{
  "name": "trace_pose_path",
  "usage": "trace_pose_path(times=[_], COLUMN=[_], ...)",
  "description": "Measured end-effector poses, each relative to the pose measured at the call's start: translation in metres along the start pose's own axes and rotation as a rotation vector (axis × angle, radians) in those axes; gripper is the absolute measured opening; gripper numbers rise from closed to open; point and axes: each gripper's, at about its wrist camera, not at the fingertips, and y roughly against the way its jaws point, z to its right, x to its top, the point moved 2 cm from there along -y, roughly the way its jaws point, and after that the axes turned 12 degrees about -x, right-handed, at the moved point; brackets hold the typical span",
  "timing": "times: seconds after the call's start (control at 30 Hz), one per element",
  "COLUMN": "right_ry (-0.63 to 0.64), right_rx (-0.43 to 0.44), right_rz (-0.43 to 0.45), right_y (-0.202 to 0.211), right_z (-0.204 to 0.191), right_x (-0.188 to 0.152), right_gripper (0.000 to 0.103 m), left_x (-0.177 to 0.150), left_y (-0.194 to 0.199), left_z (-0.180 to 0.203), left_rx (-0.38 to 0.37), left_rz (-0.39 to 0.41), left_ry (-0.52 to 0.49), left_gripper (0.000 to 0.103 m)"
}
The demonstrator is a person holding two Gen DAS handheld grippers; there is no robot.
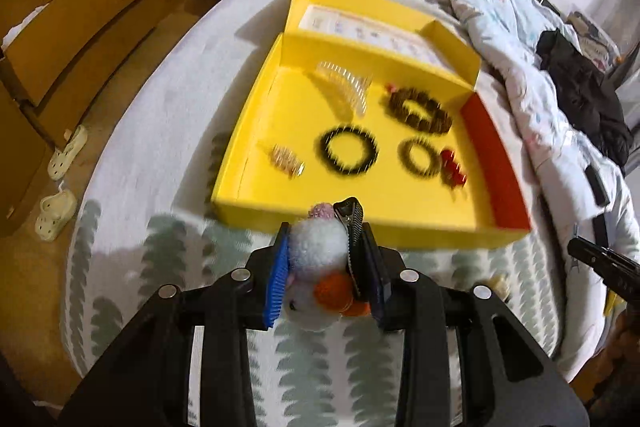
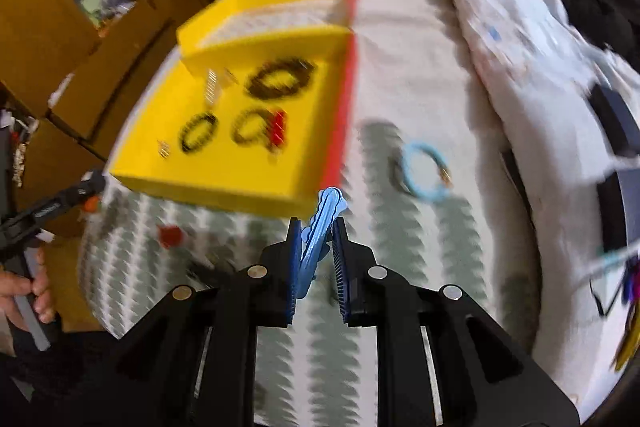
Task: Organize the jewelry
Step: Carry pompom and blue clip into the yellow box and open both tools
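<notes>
A yellow box (image 1: 256,131) with a red side lies open on the bed; it also shows in the right wrist view (image 2: 224,183). Inside are a black hair tie (image 1: 347,151), a brown scrunchie (image 1: 418,110), a smaller dark tie (image 1: 420,158), a red clip (image 1: 452,169), a clear comb (image 1: 345,89) and a small gold clip (image 1: 286,159). My left gripper (image 1: 326,239) is shut on a white pom-pom hair clip (image 1: 318,251) just before the box's near wall. My right gripper (image 2: 317,227) is shut on a light blue hair clip (image 2: 324,223) near the box's red corner.
A light blue bracelet (image 2: 424,173) lies on the bedspread right of the box. A small red item (image 2: 171,235) lies on the bedspread, near the box's front wall. A rumpled duvet (image 1: 520,27) and black clothing (image 1: 580,95) lie right. Wooden drawers (image 1: 80,39) and slippers (image 1: 56,215) stand left.
</notes>
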Motion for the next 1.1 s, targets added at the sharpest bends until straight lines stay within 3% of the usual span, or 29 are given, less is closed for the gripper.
trace_pose_path(times=[0.13,0.47,1.1], right_ry=[0.045,0.155,0.204], right_rx=[0.056,0.099,0.069], right_rz=[0.002,-0.034,-0.129], right_y=[-0.011,-0.060,-0.143], right_z=[-0.030,-0.098,-0.122], right_x=[0.026,0.065,0.068], right_gripper=[0.017,0.017,0.017], left_x=[0.020,0.056,0.093], left_y=[-0.012,-0.054,-0.116], left_z=[0.003,-0.014,-0.042], left_rx=[0.014,0.054,0.113], left_rz=[-0.006,-0.050,-0.119], left_ry=[-0.001,0.024,0.041], left_gripper=[0.034,0.034,0.034])
